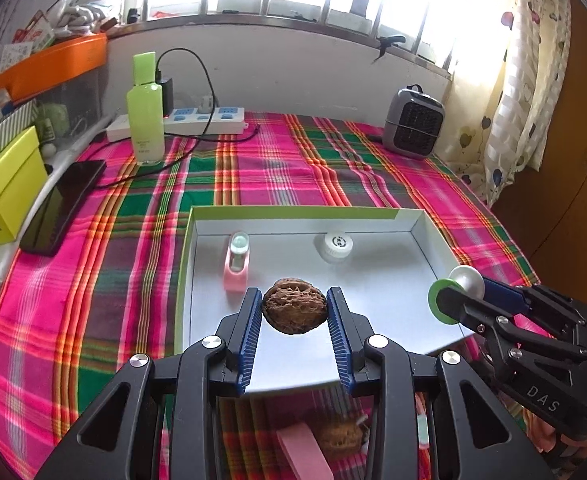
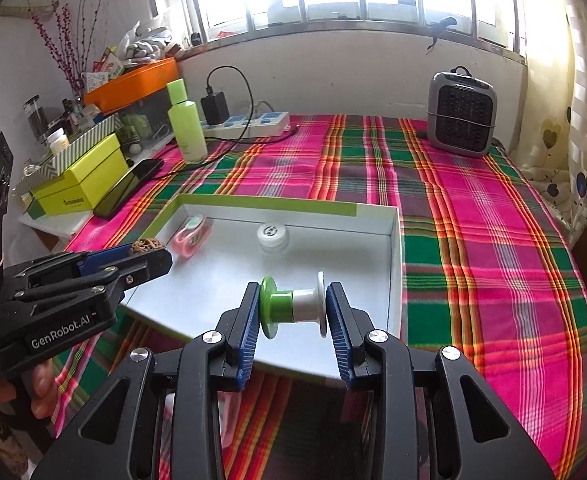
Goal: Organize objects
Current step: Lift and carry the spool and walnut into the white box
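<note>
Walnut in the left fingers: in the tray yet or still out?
Still out. The walnut is pinched between the left gripper's fingers, carried over the white tray, not lying on its floor.

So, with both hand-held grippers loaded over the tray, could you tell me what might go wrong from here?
1. The walnut is round and pinched only at its sides by the left hand-held gripper; it could slip and roll.
2. The green-and-white spool is held end to end in the right hand-held gripper; it could pivot out.
3. Dropped, either could knock the pink item or white cap in the tray.
</note>
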Available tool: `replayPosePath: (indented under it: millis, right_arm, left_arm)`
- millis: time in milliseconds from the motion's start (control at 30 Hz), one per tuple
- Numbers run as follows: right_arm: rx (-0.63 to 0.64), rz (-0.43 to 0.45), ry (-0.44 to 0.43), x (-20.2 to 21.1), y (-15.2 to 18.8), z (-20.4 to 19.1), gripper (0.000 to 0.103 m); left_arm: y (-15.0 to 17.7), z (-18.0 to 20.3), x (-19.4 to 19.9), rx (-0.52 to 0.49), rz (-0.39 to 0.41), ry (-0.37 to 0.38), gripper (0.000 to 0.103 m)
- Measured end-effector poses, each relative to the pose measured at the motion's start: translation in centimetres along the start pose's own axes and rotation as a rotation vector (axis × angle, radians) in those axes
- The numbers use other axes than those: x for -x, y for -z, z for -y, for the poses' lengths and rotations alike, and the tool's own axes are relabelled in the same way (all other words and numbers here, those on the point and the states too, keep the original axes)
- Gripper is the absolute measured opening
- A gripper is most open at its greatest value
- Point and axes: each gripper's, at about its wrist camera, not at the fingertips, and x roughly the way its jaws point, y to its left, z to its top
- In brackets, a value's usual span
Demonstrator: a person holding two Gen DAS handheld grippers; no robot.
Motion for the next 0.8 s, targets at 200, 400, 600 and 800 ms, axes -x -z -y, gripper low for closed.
replayPosePath:
  millis: [200, 400, 600, 800]
  right_arm:
    - [-0.007, -0.026, 0.016, -2.1, -1.3, 1.0, 0.034]
    - [-0.029, -0.052, 0.019, -4.1, -2.6, 1.7, 0.035]
    - [-0.043, -0.080, 0.024, -5.9, -3.6, 2.1, 0.034]
    - [-0.049, -0.101, 0.040, -7.4, -4.2, 2.4, 0.035]
  left_arm:
    - [-1.5, -0.2, -1.9, 0.003, -0.015, 0.004, 0.031]
    - [-2.4, -0.1, -4.0, -0.007, -0.049, 0.001, 0.031]
    - [-3.4, -0.2, -5.7, -0.010, -0.068, -0.009, 0.031]
    - [-4.1, -0.2, -7.2, -0.013, -0.088, -0.024, 0.031]
